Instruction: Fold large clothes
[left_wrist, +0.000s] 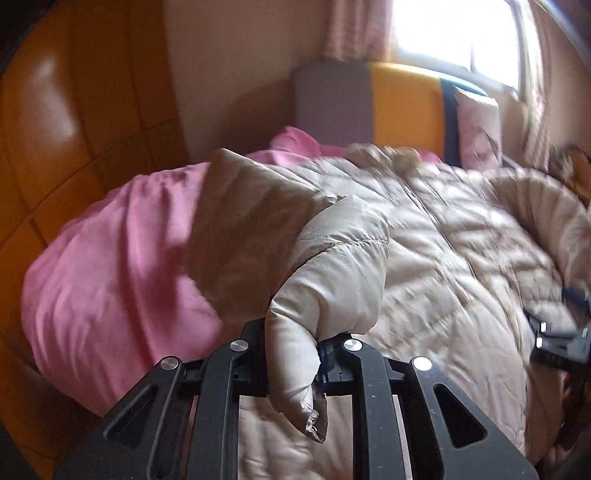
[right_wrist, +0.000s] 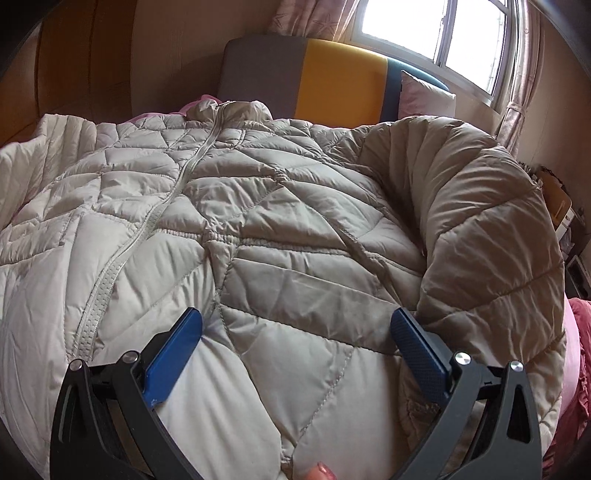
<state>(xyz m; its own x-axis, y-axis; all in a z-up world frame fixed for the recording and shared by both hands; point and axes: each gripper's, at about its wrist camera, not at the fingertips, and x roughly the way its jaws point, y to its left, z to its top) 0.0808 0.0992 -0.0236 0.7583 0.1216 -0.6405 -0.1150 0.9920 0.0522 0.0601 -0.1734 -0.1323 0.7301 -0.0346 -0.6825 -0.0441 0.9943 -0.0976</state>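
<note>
A large beige quilted jacket (right_wrist: 295, 221) lies spread front-up on a bed, its zipper (right_wrist: 147, 229) running down the left half. One sleeve (right_wrist: 487, 221) is curled along the right side. In the left wrist view my left gripper (left_wrist: 295, 345) is shut on a bunched fold of the jacket (left_wrist: 332, 266), lifted over the pink sheet (left_wrist: 110, 258). My right gripper (right_wrist: 299, 332) stands open low over the jacket's lower front, blue pads (right_wrist: 177, 350) wide apart and nothing pinched between them. The right gripper (left_wrist: 557, 343) also shows at the left view's right edge.
A grey, yellow and blue headboard (right_wrist: 332, 85) with a pale pillow (right_wrist: 424, 96) backs the bed. A wooden wardrobe (left_wrist: 74, 110) stands at the left. A window (right_wrist: 424, 29) with curtains is behind, boxes (right_wrist: 561, 206) sit at the far right, and a fingertip (right_wrist: 321, 470) shows at the bottom edge.
</note>
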